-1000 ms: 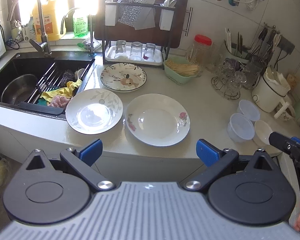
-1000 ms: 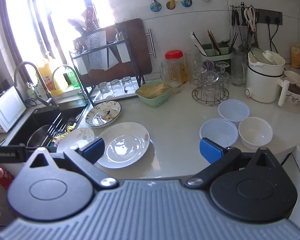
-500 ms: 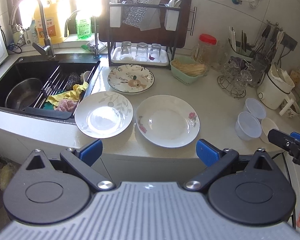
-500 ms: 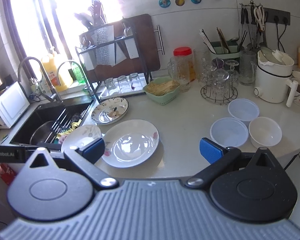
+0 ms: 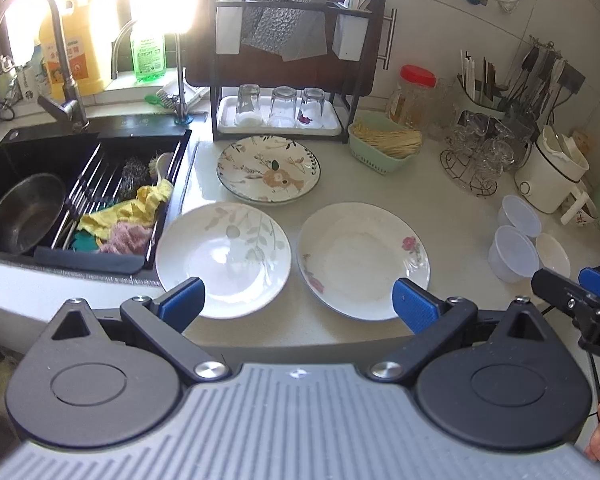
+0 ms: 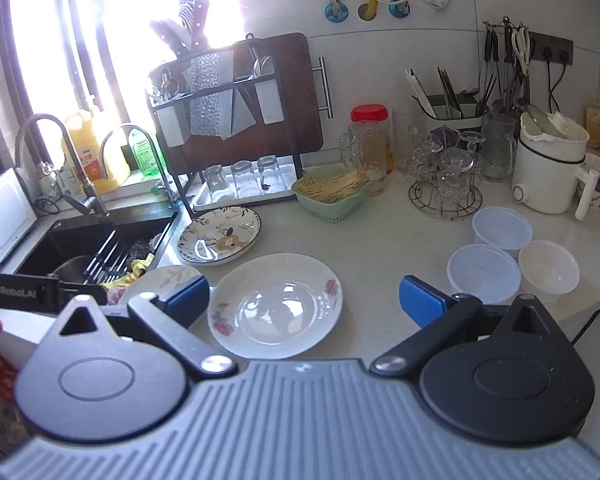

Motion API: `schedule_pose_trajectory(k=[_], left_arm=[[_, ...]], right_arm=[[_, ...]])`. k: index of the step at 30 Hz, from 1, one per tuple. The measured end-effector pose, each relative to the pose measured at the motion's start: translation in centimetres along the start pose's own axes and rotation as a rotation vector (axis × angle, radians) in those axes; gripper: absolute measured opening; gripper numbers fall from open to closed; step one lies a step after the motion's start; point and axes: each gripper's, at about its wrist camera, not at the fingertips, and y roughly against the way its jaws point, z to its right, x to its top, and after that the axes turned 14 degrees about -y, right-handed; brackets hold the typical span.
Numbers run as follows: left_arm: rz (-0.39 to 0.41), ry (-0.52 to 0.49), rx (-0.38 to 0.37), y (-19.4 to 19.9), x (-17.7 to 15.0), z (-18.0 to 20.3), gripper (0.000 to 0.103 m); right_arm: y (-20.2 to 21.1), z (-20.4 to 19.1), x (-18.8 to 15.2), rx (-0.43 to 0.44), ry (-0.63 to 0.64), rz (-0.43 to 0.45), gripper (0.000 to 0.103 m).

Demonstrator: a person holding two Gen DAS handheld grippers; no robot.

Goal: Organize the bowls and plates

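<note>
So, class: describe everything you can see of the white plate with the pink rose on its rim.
The rose plate is glossy white, apparently glazed ceramic, with a shallow well and a broad rim bearing pink flower sprays on opposite sides. It looks empty and lies flat, right way up, near the counter front edge. The leaf-patterned plate sits close beside it, not touching. Neither gripper touches it.

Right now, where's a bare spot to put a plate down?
Bare counter lies between the rose plate, the green basket and the tubs. It's crowded along the wall by the glasses rack, and the plates sit close beside the sink.
</note>
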Motion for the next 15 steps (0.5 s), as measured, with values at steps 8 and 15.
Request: schedule_pose_trajectory(k=[8, 15], left_arm=[[-0.038, 0.031, -0.047, -3.1, 1.8, -7.5, 0.101], [-0.077, 0.024, -0.086, -7.7, 1.5, -12.0, 0.101]], right_arm=[[-3.6, -4.7, -1.5, -0.018, -0.018, -0.022, 0.103], [-7.0, -8.7, -2.9, -0.024, 0.062, -0.050, 0.103]])
